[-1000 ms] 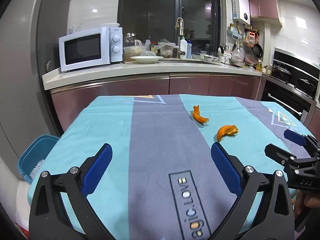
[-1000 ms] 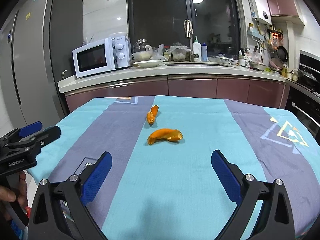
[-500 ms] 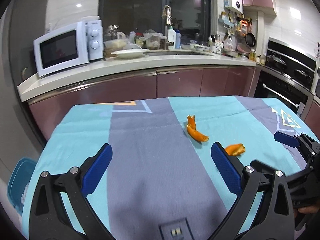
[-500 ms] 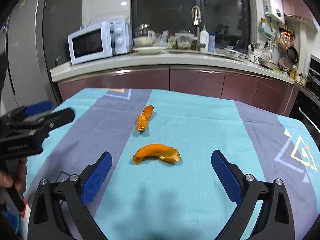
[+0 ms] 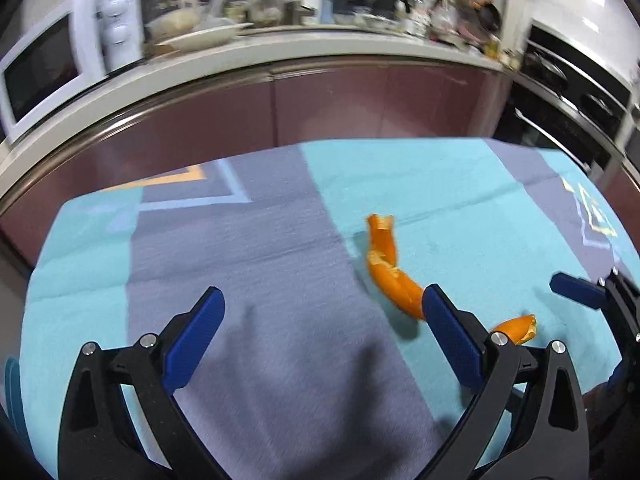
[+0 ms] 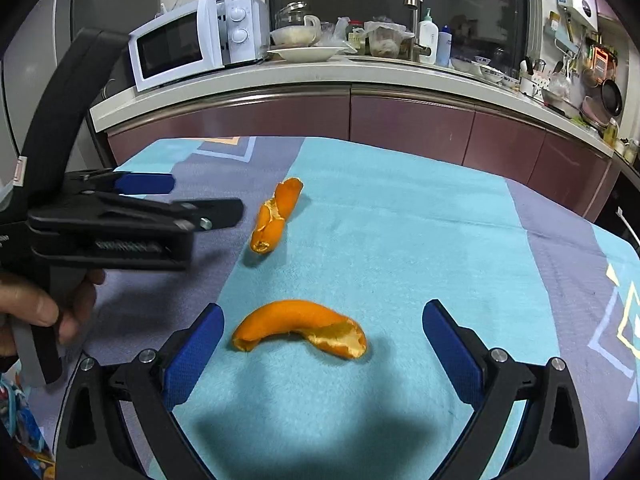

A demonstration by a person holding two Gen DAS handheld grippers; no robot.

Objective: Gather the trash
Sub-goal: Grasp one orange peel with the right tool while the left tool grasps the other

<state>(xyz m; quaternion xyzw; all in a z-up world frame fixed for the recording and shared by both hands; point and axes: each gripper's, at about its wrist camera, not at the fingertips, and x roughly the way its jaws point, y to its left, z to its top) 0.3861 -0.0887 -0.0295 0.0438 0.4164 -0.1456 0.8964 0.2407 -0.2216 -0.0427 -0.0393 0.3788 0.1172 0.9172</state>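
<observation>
over the near curled orange peel strip [image 6: 300, 330] on the striped turquoise tabletop [image 6: 420, 220], the right hand-held gripper [image 6: 320, 332] has closed in, spread, ready to pinch.

Left wrist view motion-blurred; counter clutter [image 5: 280, 4] behind the table unreadable. Nearer orange peel [image 5: 516, 327] mostly hidden behind left gripper's finger [image 5: 452, 340]. Hand [image 6: 48, 308] holding left gripper cut off at frame edge.

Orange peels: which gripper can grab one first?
Probably the right gripper. Its open jaws already sit either side of the near peel. The left gripper, also open, has the far peel off beside its right finger.
</observation>
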